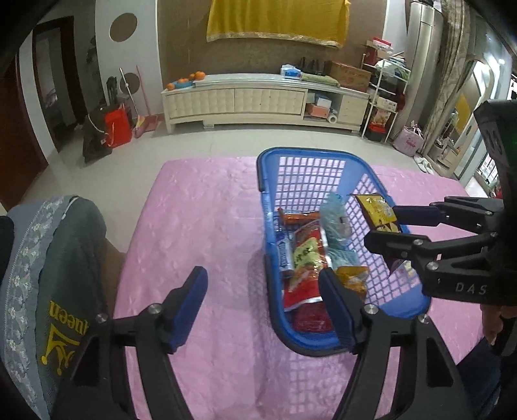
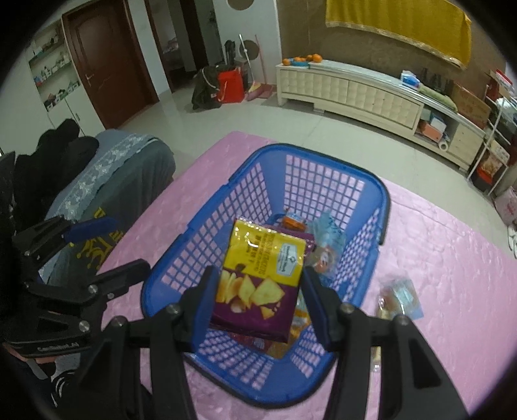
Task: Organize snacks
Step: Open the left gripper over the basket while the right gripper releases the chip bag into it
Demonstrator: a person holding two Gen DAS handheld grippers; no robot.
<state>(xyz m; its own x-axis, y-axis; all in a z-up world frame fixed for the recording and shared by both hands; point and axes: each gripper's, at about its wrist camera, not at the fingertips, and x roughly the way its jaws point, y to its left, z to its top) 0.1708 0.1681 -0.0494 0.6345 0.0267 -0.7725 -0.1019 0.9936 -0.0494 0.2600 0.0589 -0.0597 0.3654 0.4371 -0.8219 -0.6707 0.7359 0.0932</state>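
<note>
The right gripper [image 2: 258, 302] is clamped on a yellow-and-purple chip packet [image 2: 261, 278], its two blue-padded fingers pressing the packet's left and right edges, and it holds the packet above the open top of the blue plastic basket [image 2: 371, 194]; in the left wrist view the same packet [image 1: 378, 211] hangs over the basket's right rim [image 1: 268, 161], pinched at the tip of the right gripper [image 1: 387, 226]. The left gripper [image 1: 263, 300] is spread wide and grips nothing: one finger hovers over the bare pink cloth, the other over the basket's near left wall, though whether that finger touches the rim cannot be told. Seen from the right wrist, the left gripper [image 2: 106, 245] sits to the left of the basket, jaws parted, beside the grey chair cover. Inside the basket lie several snacks: a red packet with a yellow-green label [image 1: 305, 258], a blue-and-white wrapped bar [image 1: 284, 253], an orange-red stick pack [image 1: 299, 217], a pale blue bag [image 1: 334, 219] and a small orange-yellow pack [image 1: 353, 279]. One clear-wrapped snack [image 2: 399, 297] lies on the cloth just outside the basket's right side. The basket stands on a pink patterned tablecloth [image 1: 210, 226] covering the table. A chair with a grey cover and lace trim [image 1: 42, 274] stands at the table's left edge. Across the tiled floor runs a long cream cabinet [image 1: 258, 100] with oranges [image 1: 190, 79] at its left end, a yellow cloth [image 1: 278, 22] hangs on the brown wall above, and a red bag [image 1: 118, 126] stands by the brooms.
</note>
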